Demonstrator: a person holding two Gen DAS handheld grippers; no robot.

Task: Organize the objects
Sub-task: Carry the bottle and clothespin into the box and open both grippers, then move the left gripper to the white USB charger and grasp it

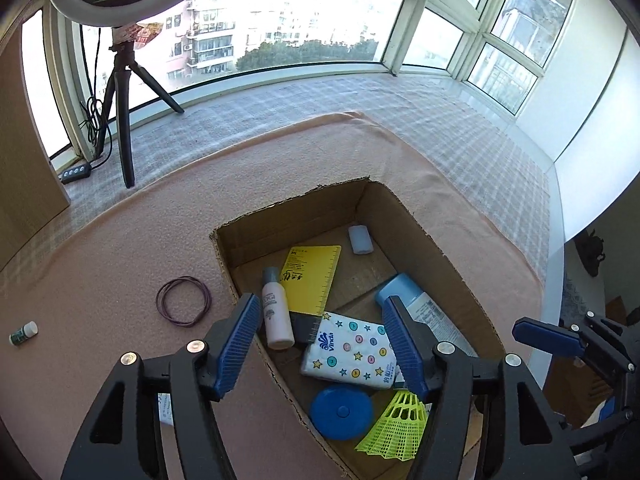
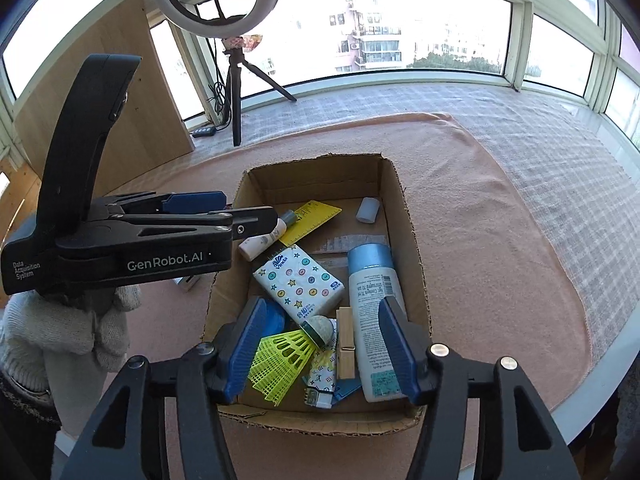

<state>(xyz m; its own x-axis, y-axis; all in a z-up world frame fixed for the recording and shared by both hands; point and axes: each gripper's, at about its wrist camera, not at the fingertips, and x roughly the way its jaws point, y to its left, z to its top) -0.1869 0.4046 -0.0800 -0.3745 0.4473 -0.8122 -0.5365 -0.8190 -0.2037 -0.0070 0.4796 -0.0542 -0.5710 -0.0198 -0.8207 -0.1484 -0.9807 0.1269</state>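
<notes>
Starting at the far left of the left wrist view: small green bottle with a white cap (image 1: 23,333) lies on the pink cloth (image 1: 120,240) covering the counter, well apart from everything else. Right of it, a loop of dark rubber bands (image 1: 183,301), just beside the cardboard box (image 1: 280,216) but outside it.

Box is open-topped and holds the rest. Left to right inside it: pink-white bottle (image 1: 276,312) lying along the left wall, yellow ruler (image 1: 314,276) touching it, tissue pack (image 1: 352,350) with stars and dots overlapping the ruler's near end, blue round lid (image 1: 340,412) and neon-yellow shuttlecock (image 1: 394,428) at the near end, big white bottle with a blue cap (image 1: 404,292) along the right wall. Small grey-white block (image 1: 360,239) sits alone at the far end.

Right wrist view adds a wooden clothespin (image 2: 345,342) between the shuttlecock and the big bottle, plus a patterned tube (image 2: 322,380) under the shuttlecock's cork.

Left tongs (image 1: 320,344) hang above the box's left wall, jaws released, nothing between the pads. Right tongs (image 2: 320,348) hang over the near end of the box, jaws also released, pads clear of the shuttlecock and big bottle below. Neither holds anything.

Knit sleeve (image 2: 60,332) shows under the left tool in the right view.
</notes>
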